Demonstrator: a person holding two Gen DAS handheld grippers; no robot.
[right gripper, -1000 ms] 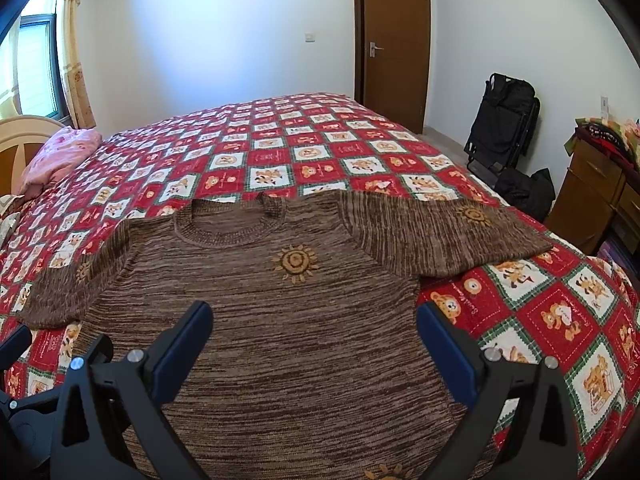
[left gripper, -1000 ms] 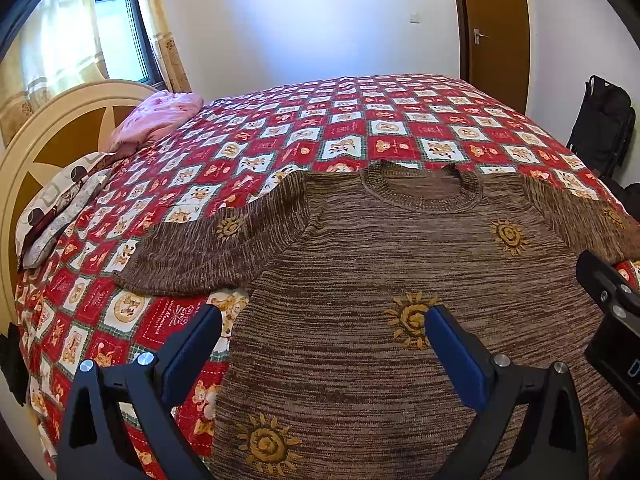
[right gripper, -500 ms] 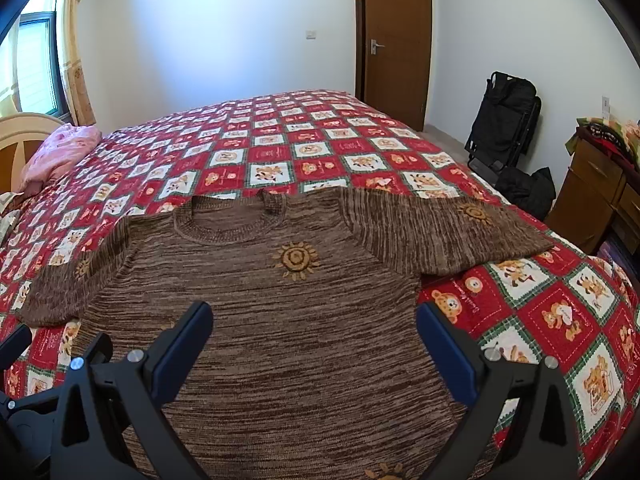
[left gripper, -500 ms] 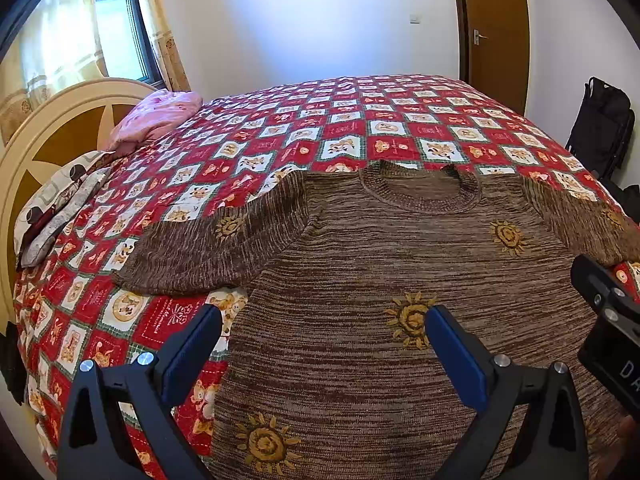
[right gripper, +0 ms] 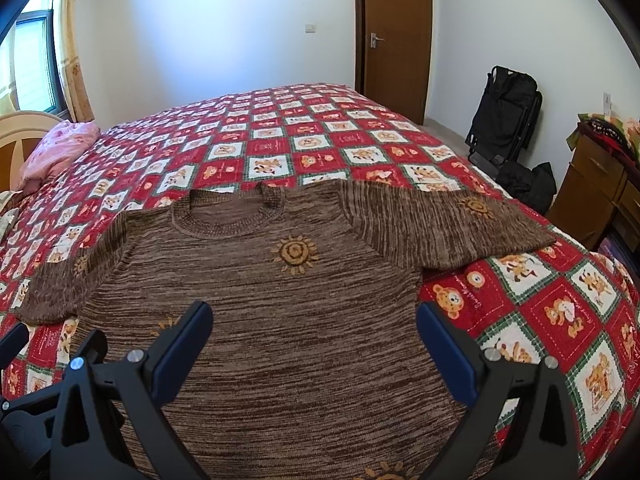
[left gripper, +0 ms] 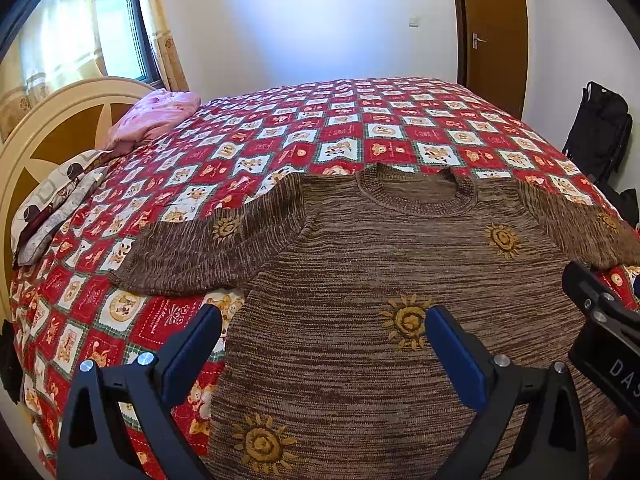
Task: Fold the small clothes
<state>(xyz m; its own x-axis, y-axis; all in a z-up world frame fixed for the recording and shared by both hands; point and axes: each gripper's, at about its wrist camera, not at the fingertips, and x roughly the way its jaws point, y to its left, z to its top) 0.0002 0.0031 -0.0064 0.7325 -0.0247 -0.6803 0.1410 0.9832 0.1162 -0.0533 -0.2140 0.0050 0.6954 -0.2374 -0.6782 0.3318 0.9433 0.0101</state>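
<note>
A brown knitted sweater [left gripper: 360,272] [right gripper: 256,304] with yellow sun motifs lies flat on the bed, front up, collar at the far side and both sleeves spread out. My left gripper [left gripper: 322,320] hovers open above its lower left part, one blue pad over the bedspread and the other over the knit. My right gripper [right gripper: 314,316] is open above the lower right part, with nothing between its fingers. The body of the right gripper [left gripper: 600,320] shows at the right edge of the left wrist view.
The bed carries a red, white and green patchwork bedspread [right gripper: 280,136]. A pink cloth [left gripper: 156,116] and a pillow [left gripper: 52,208] lie by the cream headboard [left gripper: 60,120]. A black folded stroller [right gripper: 504,116], a black bag and a wooden dresser [right gripper: 596,188] stand to the right.
Both grippers have shifted only slightly; the sweater lies unchanged and the jaws stay open.
</note>
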